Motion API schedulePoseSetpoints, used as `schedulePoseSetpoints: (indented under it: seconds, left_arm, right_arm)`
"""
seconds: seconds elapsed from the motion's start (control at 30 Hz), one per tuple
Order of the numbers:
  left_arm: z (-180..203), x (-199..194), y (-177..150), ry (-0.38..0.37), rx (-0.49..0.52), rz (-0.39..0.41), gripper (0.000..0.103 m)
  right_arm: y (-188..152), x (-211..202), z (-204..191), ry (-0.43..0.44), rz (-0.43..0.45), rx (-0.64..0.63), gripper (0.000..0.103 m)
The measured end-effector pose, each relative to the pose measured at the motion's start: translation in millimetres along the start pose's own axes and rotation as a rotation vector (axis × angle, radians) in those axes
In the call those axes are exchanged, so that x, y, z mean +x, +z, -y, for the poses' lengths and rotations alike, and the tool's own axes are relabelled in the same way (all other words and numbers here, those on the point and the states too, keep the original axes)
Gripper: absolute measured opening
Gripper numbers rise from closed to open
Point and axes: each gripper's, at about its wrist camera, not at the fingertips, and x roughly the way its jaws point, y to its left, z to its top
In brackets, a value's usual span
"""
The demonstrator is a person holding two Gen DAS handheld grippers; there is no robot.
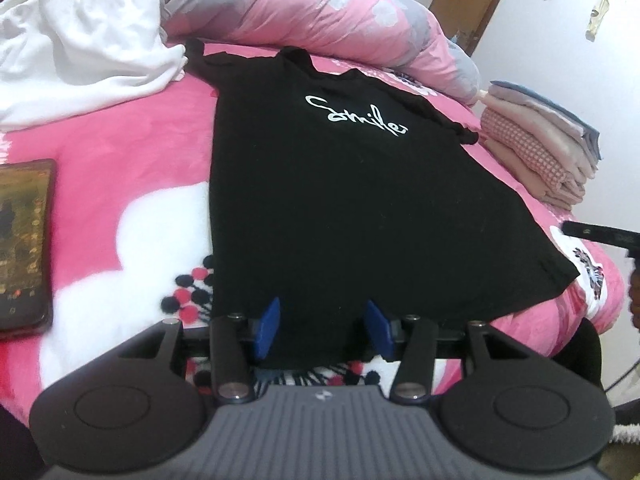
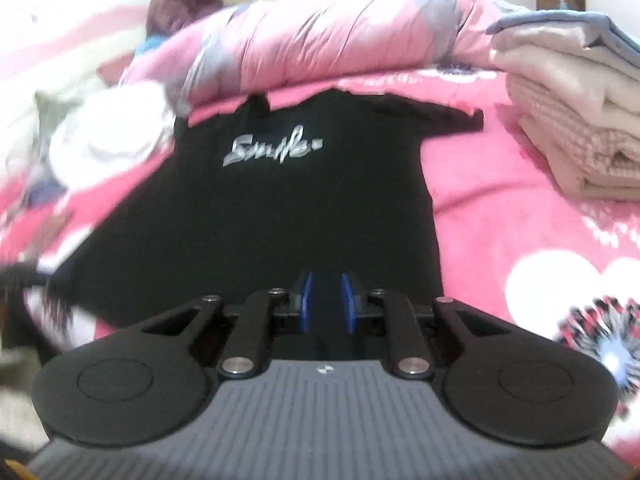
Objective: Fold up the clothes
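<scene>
Below, the left gripper (image 1: pixel 323 330) stood with its blue pads (image 1: pixel 269 326) spread apart over the hem of a black T-shirt (image 1: pixel 340 200), the cloth lying between them unpinched. Likewise the right gripper (image 2: pixel 327 300) held its pads close together with a narrow gap, over the shirt's hem; whether it nipped any cloth could not be told. Face up, the shirt lay flat on a pink blanket (image 1: pixel 120 120). Beyond it sat a white garment (image 1: pixel 80 48), folded clothes (image 1: pixel 540 148), a rolled quilt (image 1: pixel 300 8) and a phone (image 1: pixel 24 240).
</scene>
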Motion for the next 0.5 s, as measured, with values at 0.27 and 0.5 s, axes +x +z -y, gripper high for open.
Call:
schedulePoseSetpoints:
  seconds: [0.27, 0.5]
  left_arm:
    - [-12, -20, -19, 0.011, -0.054, 0.044, 0.05]
    - [-5, -40, -30, 0.009, -0.035, 0.091, 0.053]
  right_arm:
    - [-60, -1, 9, -0.047, -0.046, 0.18, 0.016]
    - [-72, -37, 9, -0.024, 0.025, 0.386, 0.019]
